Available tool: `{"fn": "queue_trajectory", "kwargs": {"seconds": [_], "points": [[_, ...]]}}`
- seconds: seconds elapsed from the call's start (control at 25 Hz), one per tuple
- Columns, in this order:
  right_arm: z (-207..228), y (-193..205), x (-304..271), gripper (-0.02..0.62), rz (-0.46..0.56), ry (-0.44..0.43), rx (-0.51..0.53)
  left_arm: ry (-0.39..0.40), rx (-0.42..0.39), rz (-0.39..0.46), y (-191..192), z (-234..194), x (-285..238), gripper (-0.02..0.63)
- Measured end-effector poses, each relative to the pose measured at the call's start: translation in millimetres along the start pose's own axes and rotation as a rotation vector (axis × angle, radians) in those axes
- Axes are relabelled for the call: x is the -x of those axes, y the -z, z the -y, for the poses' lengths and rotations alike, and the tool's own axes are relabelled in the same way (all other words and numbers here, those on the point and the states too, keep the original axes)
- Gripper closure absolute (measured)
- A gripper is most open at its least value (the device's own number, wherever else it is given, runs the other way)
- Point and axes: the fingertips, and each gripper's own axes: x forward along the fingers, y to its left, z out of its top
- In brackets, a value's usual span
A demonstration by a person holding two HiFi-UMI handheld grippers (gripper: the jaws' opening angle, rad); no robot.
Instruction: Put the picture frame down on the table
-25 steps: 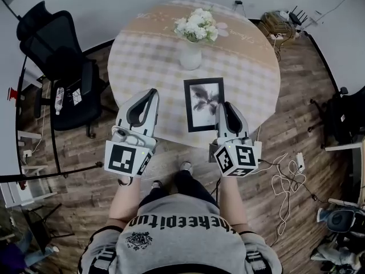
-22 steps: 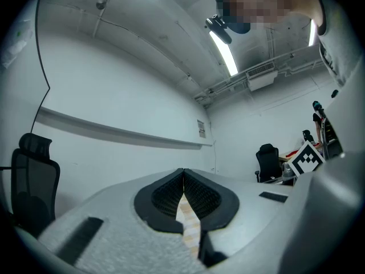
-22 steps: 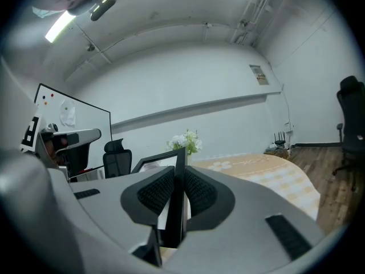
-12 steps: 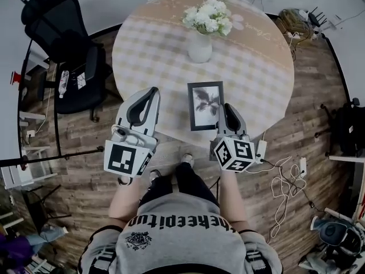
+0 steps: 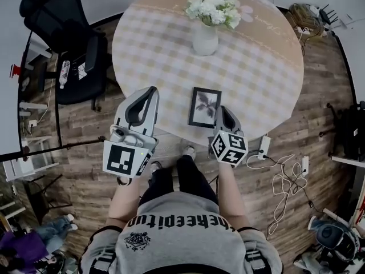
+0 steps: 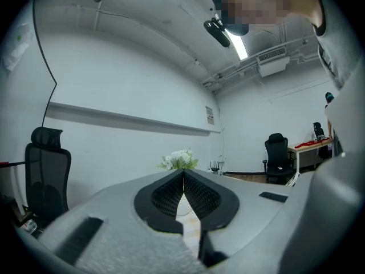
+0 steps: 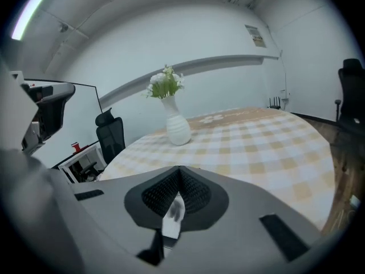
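Observation:
The picture frame [image 5: 204,107], black-edged with a grey plant print, shows face up over the near edge of the round checked table [image 5: 171,67]. My right gripper [image 5: 223,112] is shut on the frame's right side. In the right gripper view a sliver of the print [image 7: 173,211] shows between the closed pads of that gripper [image 7: 179,171]. Whether the frame rests on the cloth I cannot tell. My left gripper [image 5: 149,95] hovers left of the frame, apart from it, over the table's rim. It is shut and empty, and its tips [image 6: 183,173] meet.
A white vase of white flowers [image 5: 205,34] stands on the table beyond the frame. A black office chair [image 5: 68,44] is at the left. Cables and a power strip [image 5: 285,170] lie on the wood floor at the right. The person's feet are under the near edge.
The right gripper and the frame have sunk toward the table and look smaller. The head view has shifted, so the table sits lower and larger. The left gripper has held still.

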Motion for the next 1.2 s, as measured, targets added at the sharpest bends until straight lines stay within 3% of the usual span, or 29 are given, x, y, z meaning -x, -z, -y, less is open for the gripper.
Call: {"fn": "queue_trajectory", "kwargs": {"seconds": [0.16,0.36,0.6,1.2], "points": [[-11,15,-17,0.591,-0.048,0.024,0.017,-0.005,0.008,-0.010,6,-25,5,0.591],[14,25,-13,0.591,-0.076,0.023,0.018,-0.006,-0.001,-0.020,8,-1,-3,0.591],[12,36,-13,0.591,-0.104,0.023,0.031,-0.008,-0.003,-0.022,9,-2,4,0.591],[-27,-1,25,0.591,0.023,-0.007,0.085,0.041,-0.017,0.030,-11,0,39,0.591]]}}
